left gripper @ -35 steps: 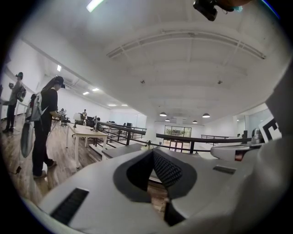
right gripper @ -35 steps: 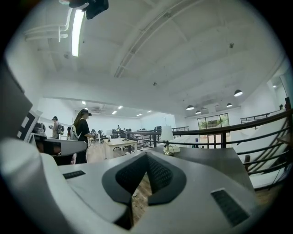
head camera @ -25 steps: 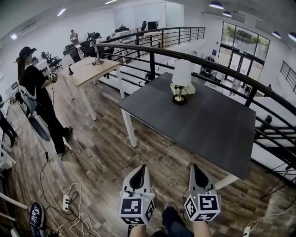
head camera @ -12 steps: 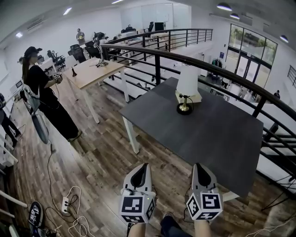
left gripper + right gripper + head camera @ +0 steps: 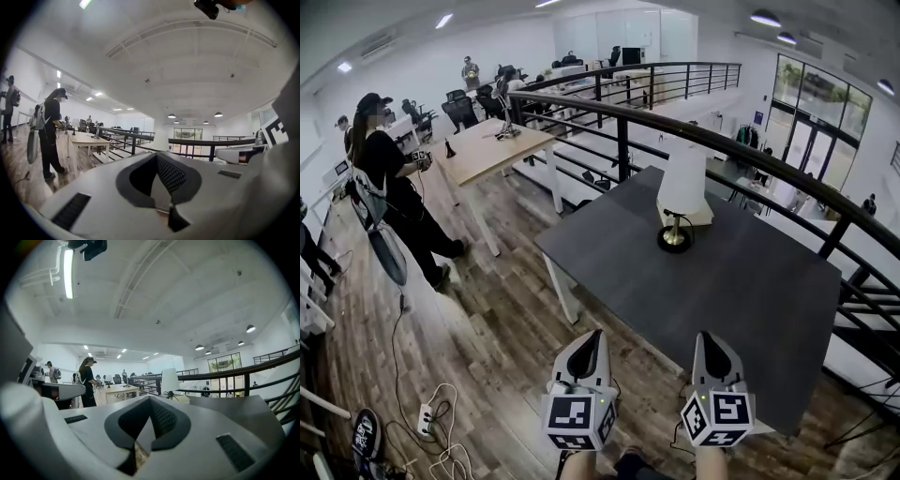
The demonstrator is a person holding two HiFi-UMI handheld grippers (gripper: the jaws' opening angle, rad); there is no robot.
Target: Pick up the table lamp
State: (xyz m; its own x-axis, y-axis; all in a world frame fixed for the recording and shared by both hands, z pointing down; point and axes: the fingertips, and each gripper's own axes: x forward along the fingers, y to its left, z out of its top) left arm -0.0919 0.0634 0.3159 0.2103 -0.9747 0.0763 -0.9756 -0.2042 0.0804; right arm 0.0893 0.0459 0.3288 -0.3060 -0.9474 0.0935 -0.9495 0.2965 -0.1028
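The table lamp (image 5: pixel 682 192), with a white shade, brass stem and dark round base, stands on the far part of a dark grey table (image 5: pixel 722 281). Its shade also shows in the right gripper view as the lamp (image 5: pixel 169 382) and in the left gripper view as the lamp (image 5: pixel 161 139). My left gripper (image 5: pixel 589 345) and right gripper (image 5: pixel 709 345) sit side by side at the bottom of the head view, short of the table's near edge, pointing level toward the lamp. Both are shut with nothing between their jaws.
A black curved railing (image 5: pixel 750 155) runs behind the table. A wooden table (image 5: pixel 492 150) stands at the left back. A person in black (image 5: pixel 389 183) stands left of it. Cables and a power strip (image 5: pixel 427 419) lie on the wood floor at lower left.
Both grippers and the view have moved forward toward the dark table; the lamp looks nearer and larger. The jaws stayed shut.
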